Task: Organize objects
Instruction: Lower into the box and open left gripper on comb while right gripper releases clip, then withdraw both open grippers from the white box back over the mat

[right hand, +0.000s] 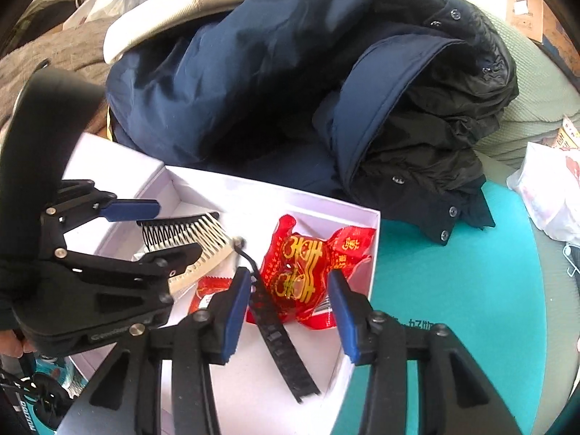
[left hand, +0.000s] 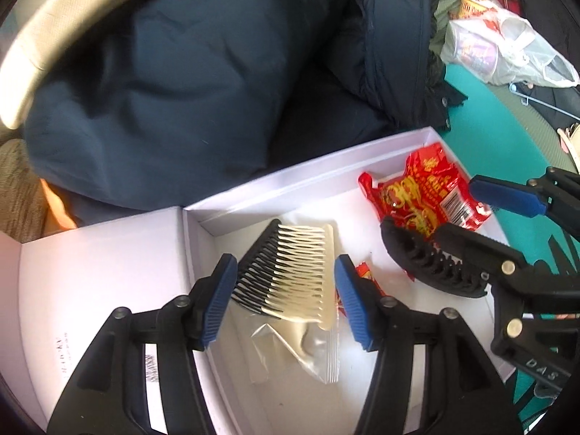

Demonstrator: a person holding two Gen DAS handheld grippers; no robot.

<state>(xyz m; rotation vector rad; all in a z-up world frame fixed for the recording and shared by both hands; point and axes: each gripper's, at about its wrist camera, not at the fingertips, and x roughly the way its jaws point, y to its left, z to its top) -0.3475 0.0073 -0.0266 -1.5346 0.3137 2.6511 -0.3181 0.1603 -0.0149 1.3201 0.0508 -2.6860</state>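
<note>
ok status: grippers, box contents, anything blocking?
Left gripper open over combs. Right gripper open over black clip. Red packet in white box. Nothing blocking.

Left tool (left hand: 286, 301) and right tool (right hand: 290, 311) both angled downward, jaws apart, empty

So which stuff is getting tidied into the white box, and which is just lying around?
Part of the tidying:
- white box
- black and cream combs
- black hair clip
- red snack packet
- small red wrapper
- left gripper and right gripper, both open

Just lying about:
- dark blue jacket
- plastic bag
- teal mat
</note>
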